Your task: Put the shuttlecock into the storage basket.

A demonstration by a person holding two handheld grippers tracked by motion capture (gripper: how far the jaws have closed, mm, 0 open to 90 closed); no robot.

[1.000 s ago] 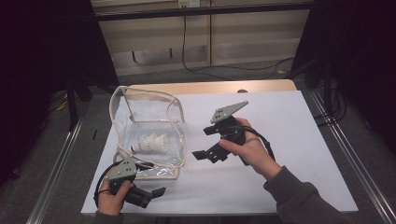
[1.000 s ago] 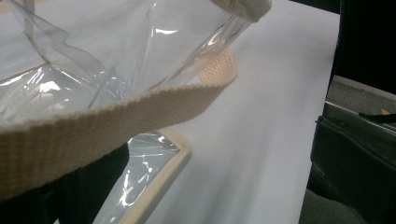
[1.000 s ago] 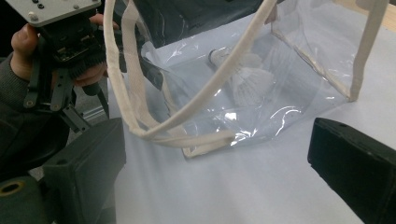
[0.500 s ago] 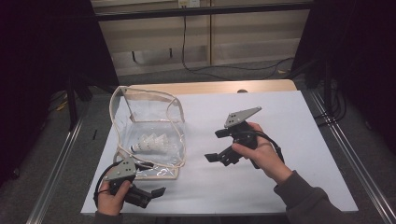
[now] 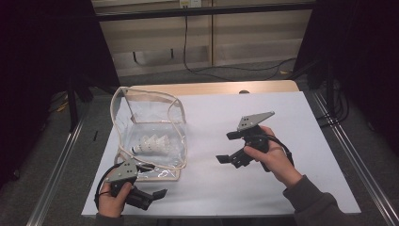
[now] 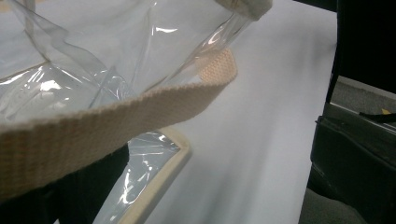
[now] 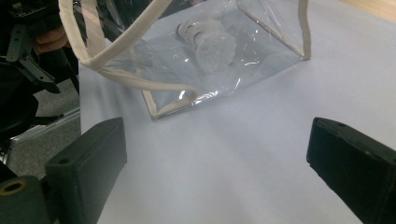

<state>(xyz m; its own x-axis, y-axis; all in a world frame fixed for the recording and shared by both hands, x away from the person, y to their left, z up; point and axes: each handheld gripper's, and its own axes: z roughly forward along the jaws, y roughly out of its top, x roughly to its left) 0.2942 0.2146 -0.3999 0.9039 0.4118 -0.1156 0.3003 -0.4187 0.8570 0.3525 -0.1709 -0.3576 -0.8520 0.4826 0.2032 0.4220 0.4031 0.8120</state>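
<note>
White table (image 5: 282,113); clear bag (image 5: 150,127) blurs its shuttlecocks (image 5: 153,143).

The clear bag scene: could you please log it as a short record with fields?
Bag: clear bag with beige trim, on the white table
Contents: white shuttlecocks inside
Left gripper: at the bag's near corner; beige strap across its view; jaw state unclear
Right gripper: jaws open, apart from the bag, pointing toward it

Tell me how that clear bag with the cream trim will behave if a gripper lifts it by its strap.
The clear bag would probably sag: its film walls look creased and its strap droops. It seems light, holding shuttlecocks, which may slide as it tilts.
</note>
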